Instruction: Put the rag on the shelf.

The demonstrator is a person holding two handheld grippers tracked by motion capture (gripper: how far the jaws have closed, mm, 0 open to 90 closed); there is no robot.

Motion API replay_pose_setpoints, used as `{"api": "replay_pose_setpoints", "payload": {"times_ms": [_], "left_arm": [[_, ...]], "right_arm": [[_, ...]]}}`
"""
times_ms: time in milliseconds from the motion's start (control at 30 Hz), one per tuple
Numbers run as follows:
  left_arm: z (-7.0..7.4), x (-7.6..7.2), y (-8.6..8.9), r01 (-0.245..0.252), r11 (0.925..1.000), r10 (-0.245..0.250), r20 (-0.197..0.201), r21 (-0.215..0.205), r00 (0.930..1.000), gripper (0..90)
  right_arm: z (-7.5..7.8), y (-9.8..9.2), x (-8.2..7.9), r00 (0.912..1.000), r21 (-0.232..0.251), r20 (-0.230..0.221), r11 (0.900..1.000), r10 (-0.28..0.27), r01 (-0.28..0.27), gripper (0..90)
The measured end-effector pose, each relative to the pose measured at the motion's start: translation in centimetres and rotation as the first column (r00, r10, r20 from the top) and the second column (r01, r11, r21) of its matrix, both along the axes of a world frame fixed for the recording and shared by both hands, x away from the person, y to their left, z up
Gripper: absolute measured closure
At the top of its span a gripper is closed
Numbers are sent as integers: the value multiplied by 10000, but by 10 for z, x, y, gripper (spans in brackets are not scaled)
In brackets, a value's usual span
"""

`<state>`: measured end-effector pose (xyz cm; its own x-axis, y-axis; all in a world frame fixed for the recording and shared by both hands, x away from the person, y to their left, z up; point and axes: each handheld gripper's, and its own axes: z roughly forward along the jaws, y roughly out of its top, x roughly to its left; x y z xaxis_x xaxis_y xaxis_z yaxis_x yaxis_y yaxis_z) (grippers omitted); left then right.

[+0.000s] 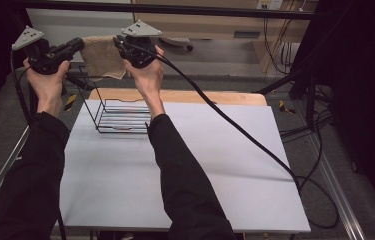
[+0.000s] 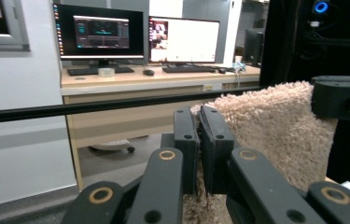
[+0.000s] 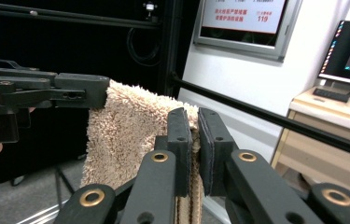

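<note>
While both tongs (image 1: 77,47) (image 1: 120,45) clench towel (image 1: 102,55) corners, seemingly above the rack (image 1: 120,117), table (image 1: 225,165) lies open

A white-topped desk (image 1: 185,175) with a wooden far edge stands on a grey floor (image 1: 225,55), framed by black metal bars (image 1: 175,9). Beyond it a light wooden office bench (image 2: 116,84) carries two lit monitors (image 2: 99,32), keyboards (image 2: 99,71) and a mouse (image 2: 149,72). The wall (image 2: 18,135) beside it is pale grey. Black curtains (image 1: 365,100) close off the right side, with cables (image 1: 320,145) trailing over the floor. A framed screen with red writing (image 3: 243,16) hangs on a white wall.
</note>
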<state>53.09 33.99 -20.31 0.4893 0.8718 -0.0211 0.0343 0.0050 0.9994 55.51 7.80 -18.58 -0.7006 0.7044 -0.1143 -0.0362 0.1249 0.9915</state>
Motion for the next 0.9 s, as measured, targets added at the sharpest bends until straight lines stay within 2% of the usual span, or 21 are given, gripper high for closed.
{"api": "replay_pose_setpoints", "payload": {"times_ms": [200, 367, 433, 633, 900], "left_arm": [[-8, -7, -1, 128, 9986, -125, -74, 511, 9999, 859], [-17, -12, 0, 262, 9982, -254, -157, 540, 9996, 859], [-20, -13, 1, 247, 9974, -233, -216, 677, 9995, 859], [-26, -17, 5, 302, 9979, -287, -262, 565, 9992, 860], [-26, -20, 3, 384, 9974, -368, -264, 616, 9990, 859]], "right_arm": [[-16, -3, -2, 9990, -66, -432, 9999, 88, -91, 841], [-30, -5, -5, 9980, -115, -563, 9995, 284, -291, 839], [-31, -4, -5, 9981, -200, -561, 9994, 273, -285, 839], [-34, -1, -7, 9979, -323, -553, 9989, 335, -353, 838], [-34, -2, -9, 9984, -584, -486, 9978, 289, -318, 837]]}}
